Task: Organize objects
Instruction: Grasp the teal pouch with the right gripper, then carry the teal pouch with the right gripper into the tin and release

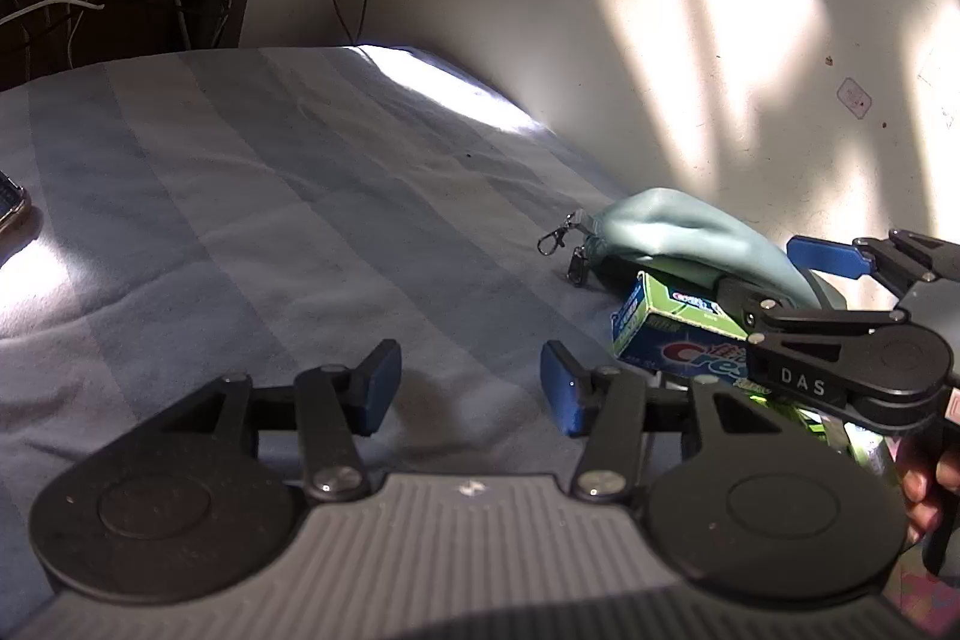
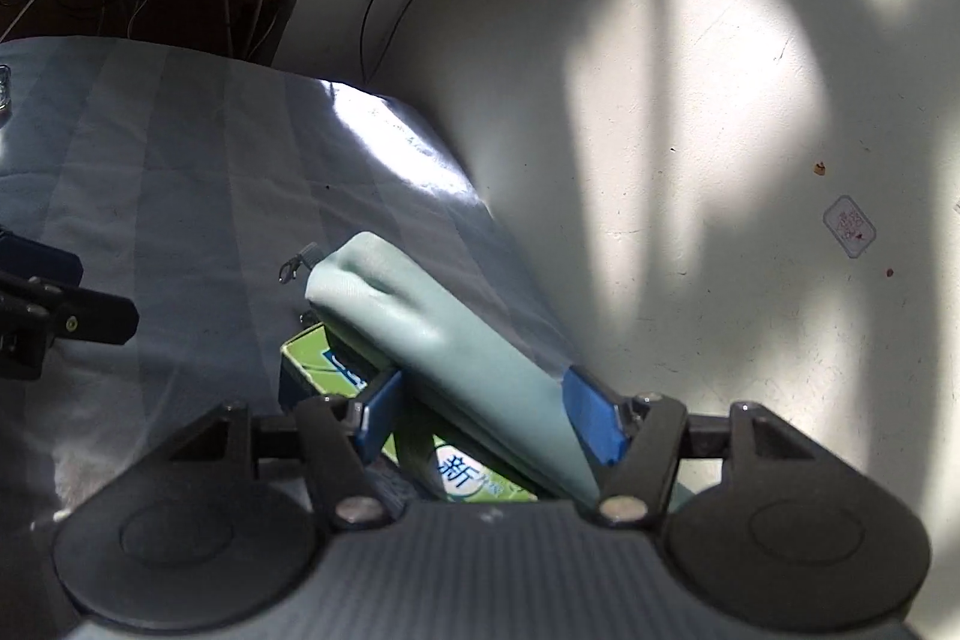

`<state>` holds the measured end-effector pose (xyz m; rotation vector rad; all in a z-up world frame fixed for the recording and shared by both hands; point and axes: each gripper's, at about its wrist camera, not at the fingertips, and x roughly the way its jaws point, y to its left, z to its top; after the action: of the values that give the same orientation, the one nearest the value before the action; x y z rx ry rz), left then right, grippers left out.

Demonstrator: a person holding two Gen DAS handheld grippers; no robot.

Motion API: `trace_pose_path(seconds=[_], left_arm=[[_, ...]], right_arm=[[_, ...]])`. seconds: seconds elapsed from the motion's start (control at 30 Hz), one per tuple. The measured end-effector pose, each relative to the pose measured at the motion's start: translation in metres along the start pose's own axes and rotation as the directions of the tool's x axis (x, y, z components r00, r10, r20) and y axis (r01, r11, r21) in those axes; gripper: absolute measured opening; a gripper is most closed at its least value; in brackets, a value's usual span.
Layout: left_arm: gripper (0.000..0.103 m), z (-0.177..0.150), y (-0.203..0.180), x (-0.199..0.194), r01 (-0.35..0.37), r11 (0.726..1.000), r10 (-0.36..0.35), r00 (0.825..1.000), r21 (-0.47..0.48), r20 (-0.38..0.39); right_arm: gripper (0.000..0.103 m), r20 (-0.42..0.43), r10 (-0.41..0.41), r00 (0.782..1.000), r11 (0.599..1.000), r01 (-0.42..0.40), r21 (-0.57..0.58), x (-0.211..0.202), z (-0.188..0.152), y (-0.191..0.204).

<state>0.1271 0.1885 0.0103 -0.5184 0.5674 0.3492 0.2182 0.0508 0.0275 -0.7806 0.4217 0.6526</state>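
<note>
On a striped blue bed [image 1: 252, 196] beside a sunlit wall, a pale green pouch [image 2: 432, 334] lies over a toothpaste box [image 1: 666, 334] (its far end hidden). The right tongs [image 2: 480, 412] straddle the pouch; whether they grip it is unclear. The left tongs [image 1: 471, 388] stand partly open and empty, near the box.

Hard sunlight is thrown in patches across the wall [image 1: 720, 10] w/ soft branching shadows between. One blown-out glare patch sits at the bed's [image 1: 270, 172] far edge by the wall; the rest of the bedspread is dim, bluish. Fisheye bending is seen at frame edges. Far-left shelf clutter is murky, prob. underexposed.
</note>
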Motion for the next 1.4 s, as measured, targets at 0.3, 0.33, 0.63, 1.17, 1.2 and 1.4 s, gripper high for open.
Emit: trace_pose_path(seconds=[0.3,0.33,0.63,1.17,1.2,1.4], left_arm=[[0.054,-0.001,-0.001,0.0,-0.028,1.0,0.028,1.0,0.011,0.011],[0.054,0.0,0.0,0.0,-0.034,0.999,0.034,0.999,0.009,0.015],[0.058,-0.001,0.002,-0.003,-0.045,0.999,0.045,0.998,0.007,0.036],[0.069,-0.049,-0.075,-0.033,0.383,0.84,-0.35,0.924,0.385,-0.156],[0.072,-0.053,-0.08,-0.034,0.39,0.828,-0.353,0.921,0.403,-0.166],[0.087,-0.074,-0.112,-0.025,0.422,0.786,-0.328,0.904,0.453,-0.274]], right_arm=[[0.016,0.151,-0.206,0.967,0.972,0.185,0.144,-0.046,0.001,-0.017],[0.015,0.178,-0.23,0.957,0.963,0.197,0.182,-0.061,0.001,-0.026],[0.015,0.31,-0.038,0.95,0.829,-0.143,0.54,-0.223,-0.051,-0.081],[0.062,0.039,-0.048,0.998,0.719,0.008,0.695,-0.243,-0.21,0.016],[0.065,0.025,-0.05,0.998,0.724,0.019,0.689,-0.248,-0.216,0.021],[0.1,0.011,0.005,1.0,0.753,-0.011,0.658,-0.258,-0.235,0.04]])
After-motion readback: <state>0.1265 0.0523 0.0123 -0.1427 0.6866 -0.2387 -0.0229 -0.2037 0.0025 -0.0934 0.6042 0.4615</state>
